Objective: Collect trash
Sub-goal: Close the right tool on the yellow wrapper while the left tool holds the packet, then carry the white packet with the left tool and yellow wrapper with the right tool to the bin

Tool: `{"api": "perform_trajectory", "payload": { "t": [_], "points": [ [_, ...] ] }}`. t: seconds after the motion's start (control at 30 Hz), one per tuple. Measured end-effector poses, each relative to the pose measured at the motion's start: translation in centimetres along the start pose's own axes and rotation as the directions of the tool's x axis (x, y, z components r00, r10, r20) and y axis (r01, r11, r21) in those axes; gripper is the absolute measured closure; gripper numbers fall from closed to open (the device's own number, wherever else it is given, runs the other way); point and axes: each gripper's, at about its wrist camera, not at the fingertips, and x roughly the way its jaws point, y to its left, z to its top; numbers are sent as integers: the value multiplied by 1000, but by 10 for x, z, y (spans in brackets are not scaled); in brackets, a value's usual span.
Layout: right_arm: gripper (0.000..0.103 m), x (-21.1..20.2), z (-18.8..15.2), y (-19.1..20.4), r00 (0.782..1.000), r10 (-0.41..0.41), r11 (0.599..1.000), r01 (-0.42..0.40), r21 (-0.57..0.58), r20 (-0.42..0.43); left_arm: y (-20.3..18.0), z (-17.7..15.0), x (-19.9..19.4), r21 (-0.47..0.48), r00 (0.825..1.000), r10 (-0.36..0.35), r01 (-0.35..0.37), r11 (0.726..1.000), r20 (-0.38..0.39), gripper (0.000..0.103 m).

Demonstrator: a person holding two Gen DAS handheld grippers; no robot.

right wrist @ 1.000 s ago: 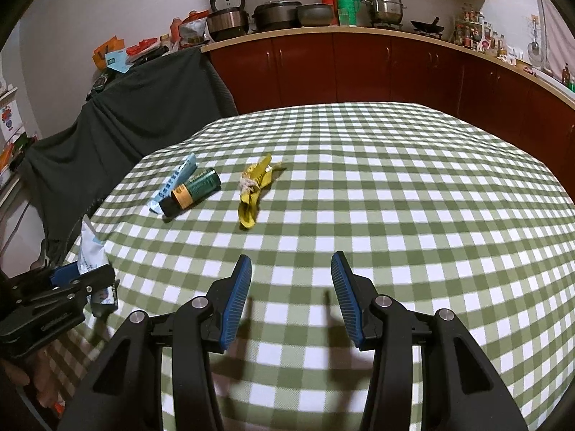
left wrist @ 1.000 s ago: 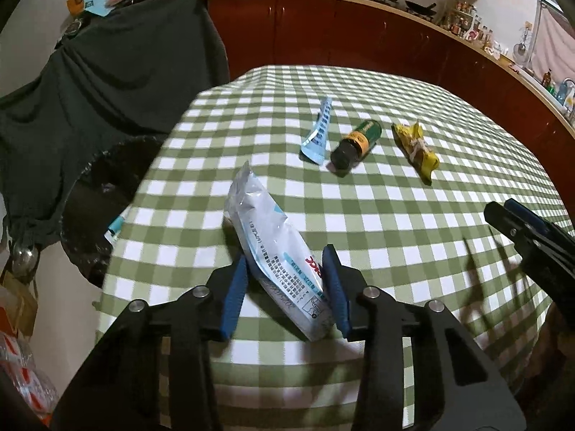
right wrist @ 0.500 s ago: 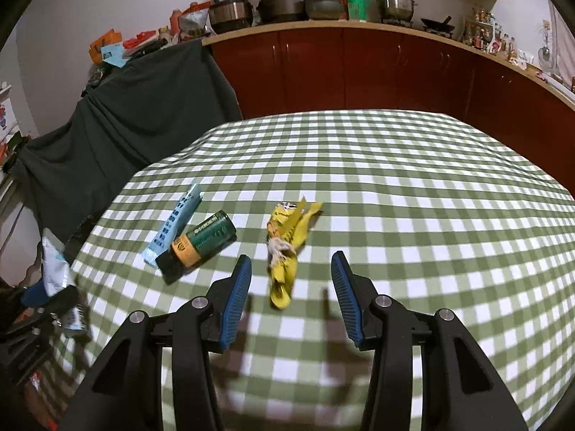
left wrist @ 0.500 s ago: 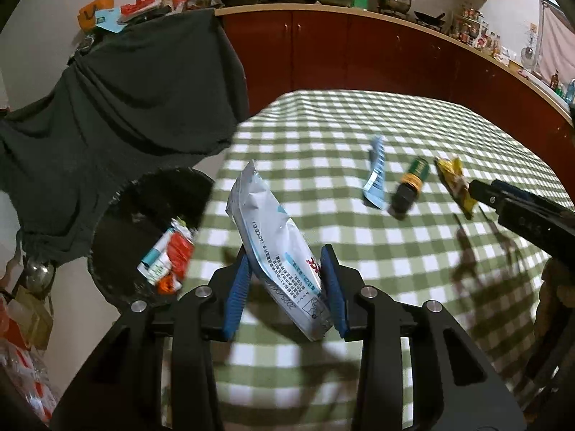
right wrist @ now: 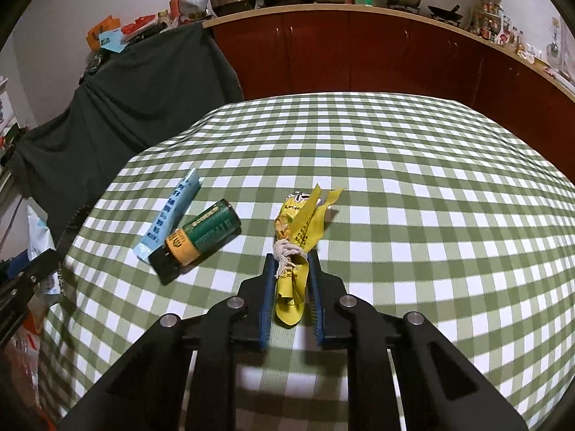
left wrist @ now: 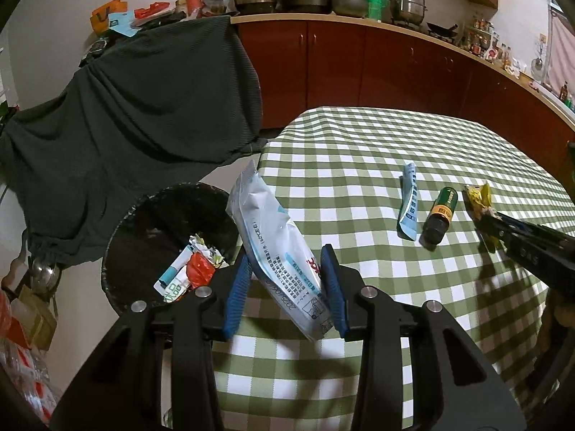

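Observation:
My left gripper (left wrist: pixel 287 269) is shut on a white plastic pouch (left wrist: pixel 276 248) and holds it in the air at the table's left edge, beside a black-lined trash bin (left wrist: pixel 143 215) that holds several wrappers. My right gripper (right wrist: pixel 290 269) is shut on a crumpled yellow wrapper (right wrist: pixel 300 230) that lies on the green checked tablecloth (right wrist: pixel 413 215). A blue tube (right wrist: pixel 169 215) and a small green bottle with a black cap (right wrist: pixel 201 239) lie together left of the wrapper. Both show in the left wrist view, the tube (left wrist: pixel 409 204) and bottle (left wrist: pixel 441 215).
A dark cloth (left wrist: pixel 125 125) hangs over something behind the bin. Red cabinets (right wrist: pixel 359 54) with pots on the counter line the back wall. Boxes and clutter (left wrist: pixel 21 323) stand on the floor at the left.
My left gripper has carried the pouch left off the table toward the bin. My right gripper has moved forward onto the yellow wrapper and closed on it.

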Motion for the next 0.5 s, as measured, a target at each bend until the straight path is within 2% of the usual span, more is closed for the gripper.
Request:
{"api": "perform_trajectory", "payload": {
  "t": [0.23, 0.5],
  "points": [
    [85, -27, -6, 22, 998, 47, 998, -45, -32, 41, 13, -2, -5, -13, 1000, 19, -19, 1000, 15, 65],
    [85, -39, 1, 87, 986, 153, 981, -142, -132, 73, 52, -5, -13, -49, 996, 79, -77, 996, 34, 65]
  ]
}}
